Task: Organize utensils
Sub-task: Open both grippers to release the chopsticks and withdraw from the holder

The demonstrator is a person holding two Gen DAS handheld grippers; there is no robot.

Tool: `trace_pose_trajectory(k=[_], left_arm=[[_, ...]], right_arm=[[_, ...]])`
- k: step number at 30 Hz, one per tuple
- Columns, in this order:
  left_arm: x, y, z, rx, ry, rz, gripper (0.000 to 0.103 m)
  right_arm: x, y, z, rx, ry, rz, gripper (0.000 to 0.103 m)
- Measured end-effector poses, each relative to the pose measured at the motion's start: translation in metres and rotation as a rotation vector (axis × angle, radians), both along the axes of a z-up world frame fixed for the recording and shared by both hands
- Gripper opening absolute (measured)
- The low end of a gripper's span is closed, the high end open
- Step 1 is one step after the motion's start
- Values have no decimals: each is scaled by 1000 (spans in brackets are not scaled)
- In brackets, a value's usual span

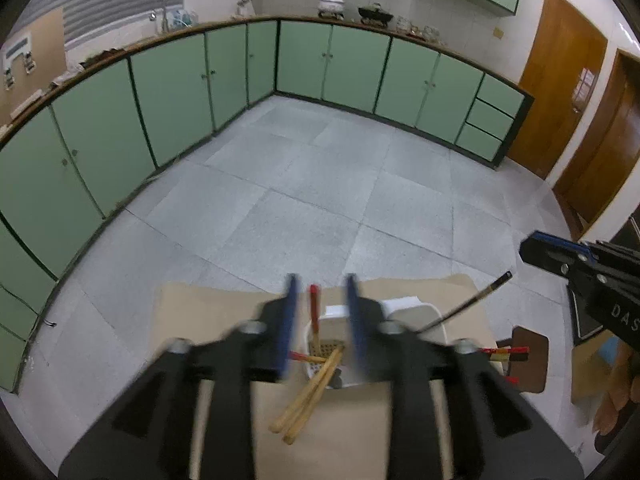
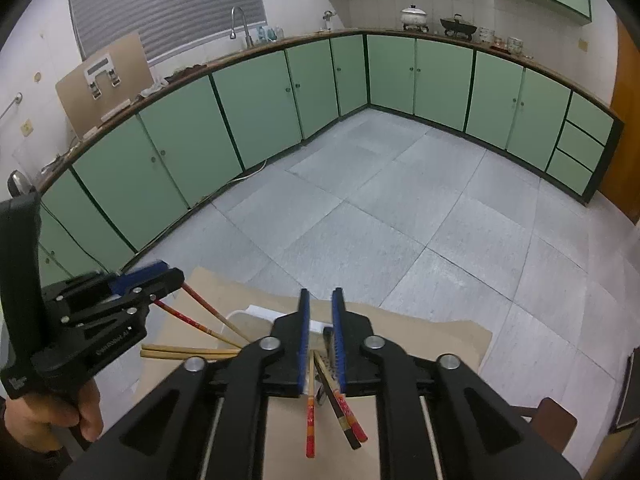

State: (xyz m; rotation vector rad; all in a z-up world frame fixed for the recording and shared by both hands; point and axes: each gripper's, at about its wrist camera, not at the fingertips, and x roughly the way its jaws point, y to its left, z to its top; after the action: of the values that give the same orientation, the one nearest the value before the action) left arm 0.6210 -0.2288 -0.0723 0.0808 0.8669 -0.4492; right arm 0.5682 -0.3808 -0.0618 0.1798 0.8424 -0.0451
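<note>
Slim wooden chopsticks [image 1: 306, 398], some red-tipped, lean in a white perforated plastic holder [image 1: 326, 346], half hidden behind the left gripper [image 1: 320, 320], jaws released. The right gripper [image 2: 320, 338] stands slightly parted around chopstick ends; any grip there is unclear.

Red-tipped and plain wooden chopsticks [image 1: 306, 396] lean crisscrossed in a white holder [image 1: 332, 316].

The left claw [image 1: 320, 312] is smeared with motion blur, and its black body covers most of the white utensil basket [image 1: 334, 314] on the desk [image 1: 192, 308]. The right claw [image 2: 320, 334] hides the basket's base, where the chopsticks [image 2: 310, 420] end. The small jars on the far counter [image 1: 416, 28] are too tiny to identify.
</note>
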Motion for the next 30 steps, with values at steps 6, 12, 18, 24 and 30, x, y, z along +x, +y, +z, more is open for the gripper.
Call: trace_pose_trajectory(k=[6, 12, 18, 24, 30], left_arm=[[-10, 17, 7, -27, -18, 21, 46], [-56, 51, 13, -79, -116, 52, 81], [-132, 81, 18, -57, -268, 65, 94], [-219, 122, 15, -58, -355, 178, 98], [-323, 158, 9, -4, -425, 257, 98]], right_arm=[[-20, -5, 4, 12, -36, -14, 14], [-67, -1, 0, -23, -131, -38, 49], [-127, 18, -8, -59, -230, -126, 93], [-214, 48, -20, -154, -315, -220, 97], [-324, 94, -32, -215, -349, -340, 97]])
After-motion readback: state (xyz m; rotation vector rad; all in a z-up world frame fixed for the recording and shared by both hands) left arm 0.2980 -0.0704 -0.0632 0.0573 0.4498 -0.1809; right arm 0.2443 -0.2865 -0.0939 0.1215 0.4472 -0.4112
